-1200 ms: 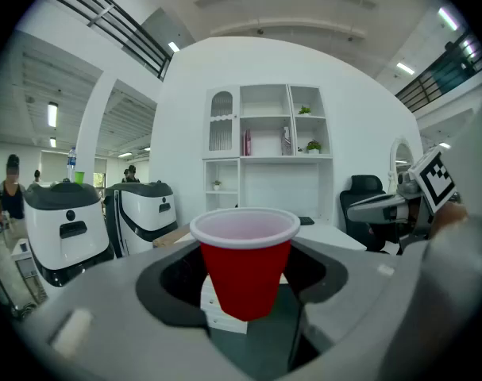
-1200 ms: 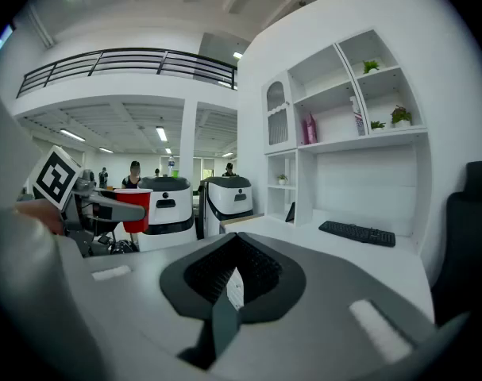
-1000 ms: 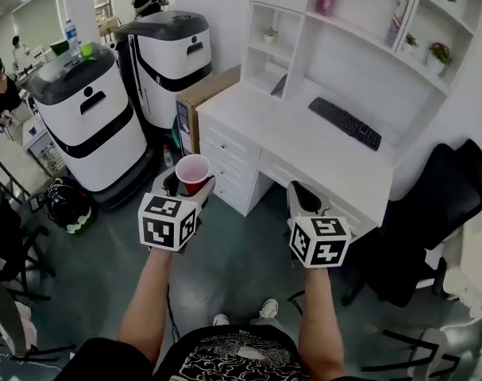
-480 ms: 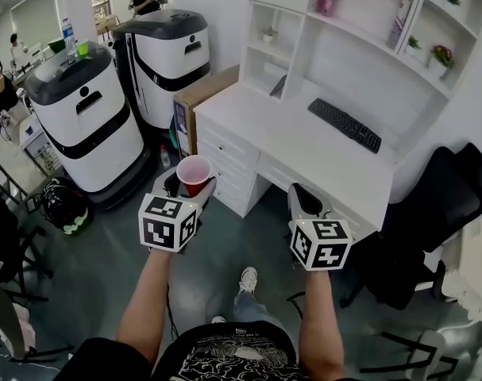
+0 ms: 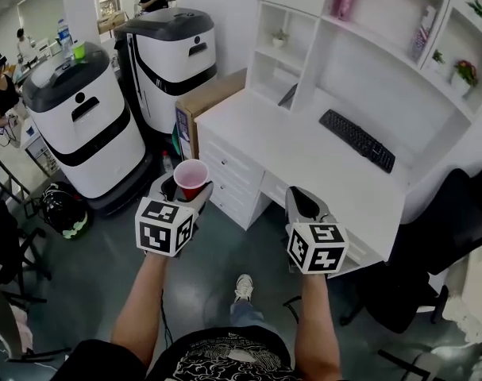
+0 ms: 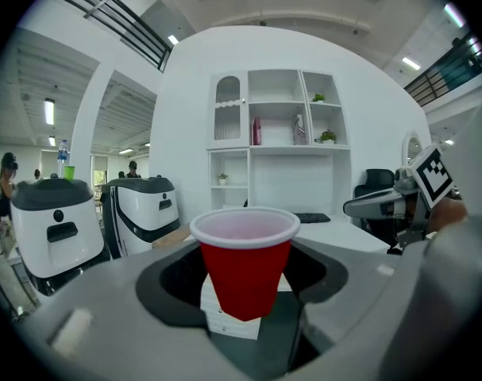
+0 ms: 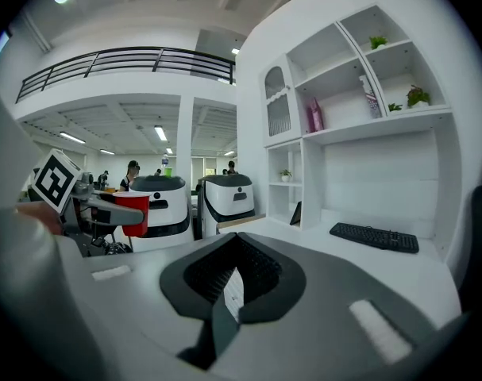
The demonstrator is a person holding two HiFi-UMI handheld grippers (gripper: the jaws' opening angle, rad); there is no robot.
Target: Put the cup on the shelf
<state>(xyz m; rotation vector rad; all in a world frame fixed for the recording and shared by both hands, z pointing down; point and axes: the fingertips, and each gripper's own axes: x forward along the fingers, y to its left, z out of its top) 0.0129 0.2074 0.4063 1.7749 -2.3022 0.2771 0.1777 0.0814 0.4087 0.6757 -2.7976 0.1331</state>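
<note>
White shelf boards rise along the back edge of the table, and that is where I judge this load has to go. From where I am steering, the whole unit lies ahead and to the right of the left tongs, and higher than they are, with the table's full depth between them and the nearest open compartment at its back left corner.

The left tongs hang over the floor just off the table's front left corner, clamped on the red cup low on its wall. The right tongs ride beside them, near the table's front edge. Their jaws are pressed together with nothing between them, so they take no part in the carry.

The cup stands upright, mouth up and long axis vertical, and looks empty inside. It is in the air, touching neither table nor shelf.

My judgement is that the coming move is a forward, rightward and upward reach by the left arm across the table. The cup must stay level so that its base can meet a shelf board flat.
</note>
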